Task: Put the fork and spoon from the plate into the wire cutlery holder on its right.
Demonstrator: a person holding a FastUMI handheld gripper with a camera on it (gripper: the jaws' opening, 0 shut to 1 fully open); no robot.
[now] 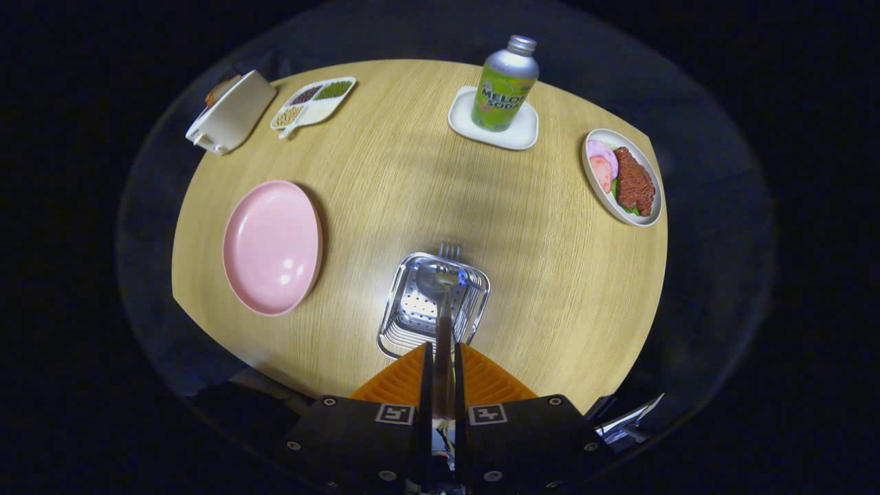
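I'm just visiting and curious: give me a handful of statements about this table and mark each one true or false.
1. The gripper is shut on a spoon held over the wire cutlery holder. True.
2. The pink plate still has a fork lying on it. False: the plate is bare; fork tines show at the holder's far rim.
3. The green bottle stands upright on a small white dish. True.
4. The bottle lies on its side next to the pink plate. False: it stands across the table, beyond the holder.
5. The pink plate is to the right of the holder. False: it is to its left.
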